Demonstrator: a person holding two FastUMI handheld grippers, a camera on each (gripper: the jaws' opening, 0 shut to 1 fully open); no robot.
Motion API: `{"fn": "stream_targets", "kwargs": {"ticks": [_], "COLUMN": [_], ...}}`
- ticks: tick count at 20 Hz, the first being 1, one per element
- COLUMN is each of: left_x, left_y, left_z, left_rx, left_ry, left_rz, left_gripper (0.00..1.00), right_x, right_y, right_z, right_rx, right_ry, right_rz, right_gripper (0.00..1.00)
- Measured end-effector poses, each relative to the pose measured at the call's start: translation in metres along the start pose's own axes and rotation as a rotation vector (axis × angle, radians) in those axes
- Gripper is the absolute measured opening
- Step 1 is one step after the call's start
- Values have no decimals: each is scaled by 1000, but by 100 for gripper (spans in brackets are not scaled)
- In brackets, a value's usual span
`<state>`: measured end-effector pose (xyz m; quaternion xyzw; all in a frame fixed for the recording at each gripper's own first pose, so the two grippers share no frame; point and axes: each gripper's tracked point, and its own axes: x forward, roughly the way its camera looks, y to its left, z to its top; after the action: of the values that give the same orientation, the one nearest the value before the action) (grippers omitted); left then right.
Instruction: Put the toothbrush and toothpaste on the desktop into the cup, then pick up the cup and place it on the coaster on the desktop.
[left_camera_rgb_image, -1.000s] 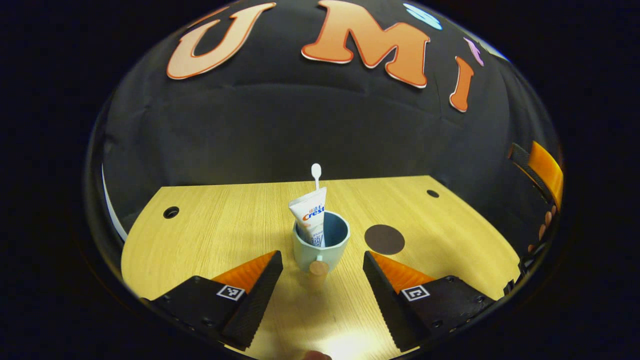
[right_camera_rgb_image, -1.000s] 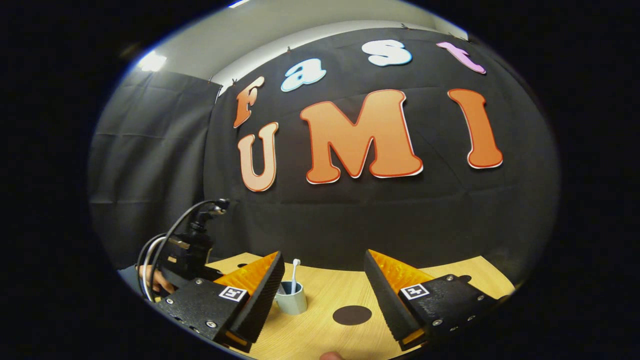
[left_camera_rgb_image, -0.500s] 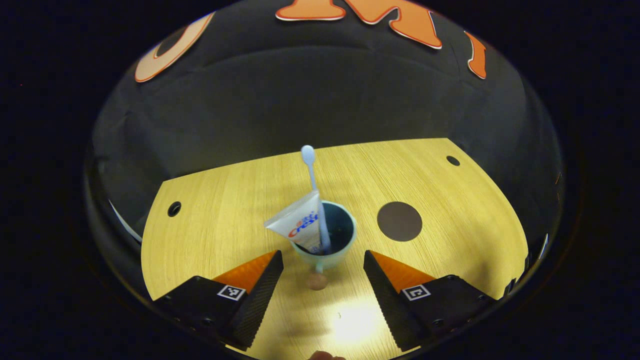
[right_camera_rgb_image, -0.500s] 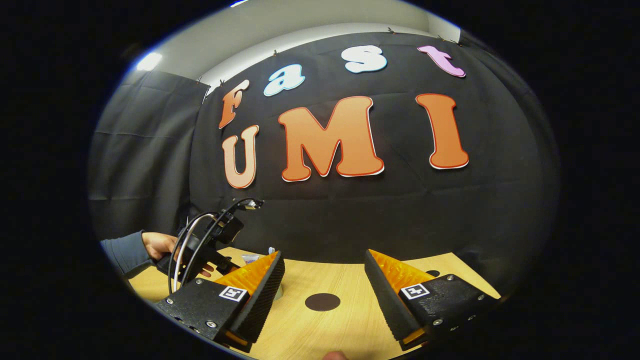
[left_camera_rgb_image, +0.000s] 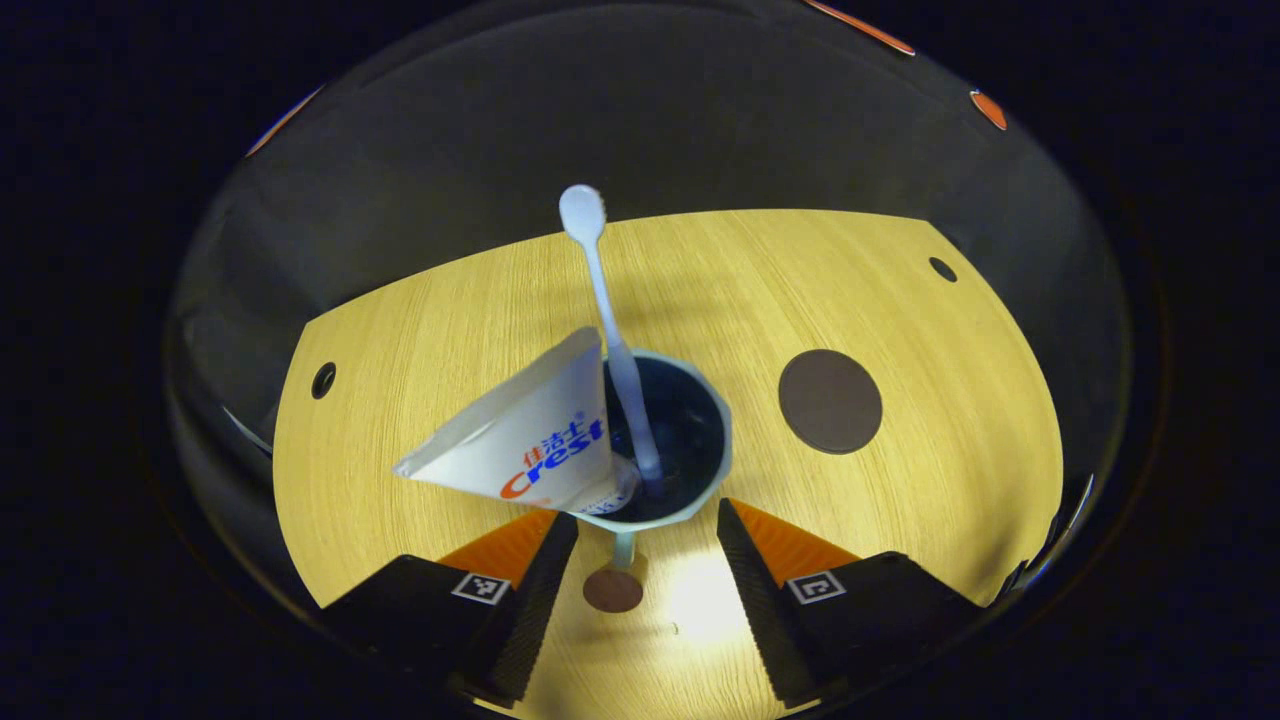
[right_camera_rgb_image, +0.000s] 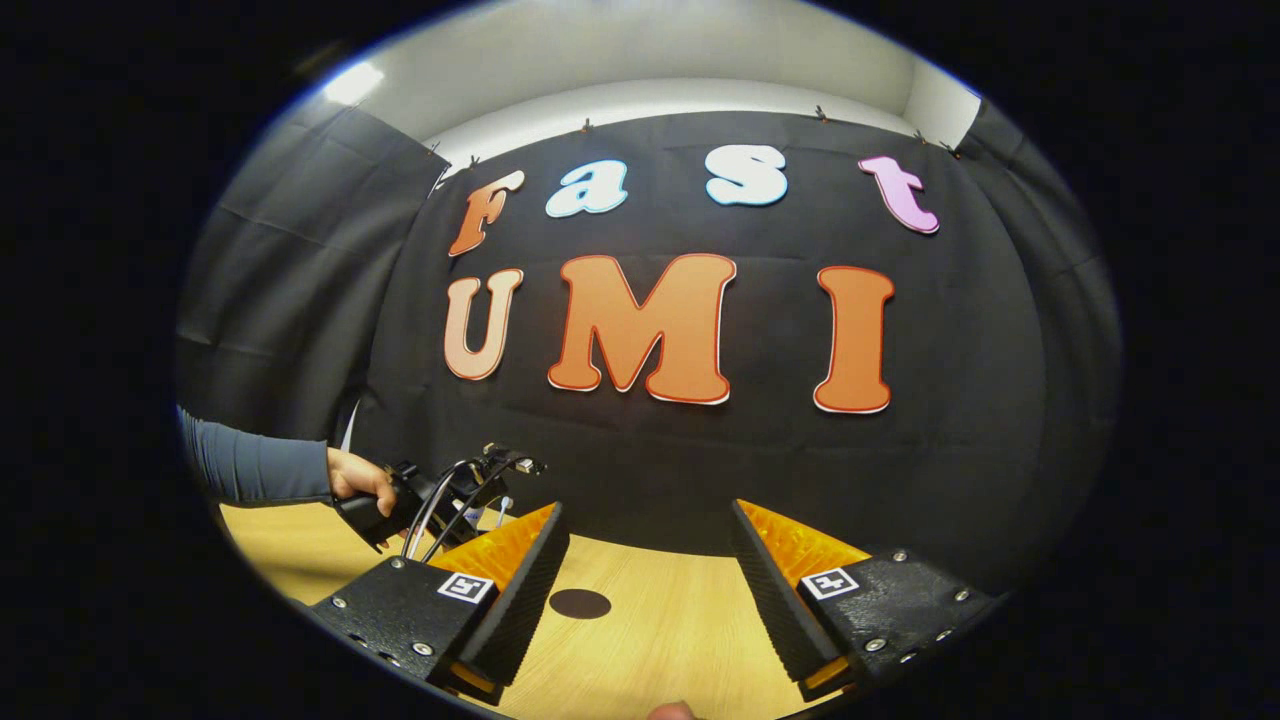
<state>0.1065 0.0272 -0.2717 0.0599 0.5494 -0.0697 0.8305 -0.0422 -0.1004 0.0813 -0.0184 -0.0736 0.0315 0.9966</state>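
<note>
Wooden desktop (left_camera_rgb_image: 880, 520), dark coaster (left_camera_rgb_image: 830, 400) beside cup (left_camera_rgb_image: 715, 455). Cup rigid, likely top-heavy with toothpaste (left_camera_rgb_image: 530, 445), toothbrush (left_camera_rgb_image: 610, 330) — grab handle (left_camera_rgb_image: 622, 548). Left gripper (left_camera_rgb_image: 638, 545) spread wide, nothing held.

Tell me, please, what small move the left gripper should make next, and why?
Probably ease the left gripper forward and shut it on the cup's handle: it is open, the handle sits between its fingers, and the toothbrush and toothpaste already stand in the cup.
</note>
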Motion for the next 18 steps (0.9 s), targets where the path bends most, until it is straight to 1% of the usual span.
{"fn": "stream_targets", "kwargs": {"ticks": [1,2,3,4,5,6,7,9,10,11,12,13,15,16,18], "left_x": [-3,-7,-12,-15,-18,-24,-24,-31,-35,-42,-39,-44,-46,-52,-48], "left_y": [2,3,4,5,5,5,7,5,3,10,20,18,10,15,14], "left_z": [6,14,20,25,32,41,47,69,80,84,81,92,84,88,89], "left_rx": [-1,4,7,12,11,9,1,0,-13,-20,-26,-25,-34,-47,-65], "left_ry": [13,17,25,35,45,48,63,60,52,48,38,17,-13,-19,-36], "left_rz": [-2,-3,-3,-2,-7,-8,1,5,4,4,-1,-16,-16,-12,-14], "left_gripper": [77,72,63,66,63,59,53,34,34,27,26,25,24,24,24], "right_x": [-5,-8,-10,-11,-10,-11,-12,-13,-12,-11,-10,-13,-13,-14,-18], "right_y": [-1,-2,-3,-3,-4,-3,-4,-4,-4,-3,-3,-3,-4,-6,-9], "right_z": [1,1,1,1,0,0,-2,-5,-6,-7,-8,-9,-11,-12,-17], "right_rx": [-2,-3,-3,-4,-3,-2,0,3,5,6,10,16,31,38,48], "right_ry": [-4,-7,-9,-12,-15,-17,-15,-6,-3,-1,-4,-7,-10,-8,-5], "right_rz": [-1,-1,-2,-1,-4,0,0,-2,-4,-5,-6,-5,-8,-10,-21], "right_gripper": [96,96,96,96,100,96,96,96,96,100,96,96,96,96,96]}}
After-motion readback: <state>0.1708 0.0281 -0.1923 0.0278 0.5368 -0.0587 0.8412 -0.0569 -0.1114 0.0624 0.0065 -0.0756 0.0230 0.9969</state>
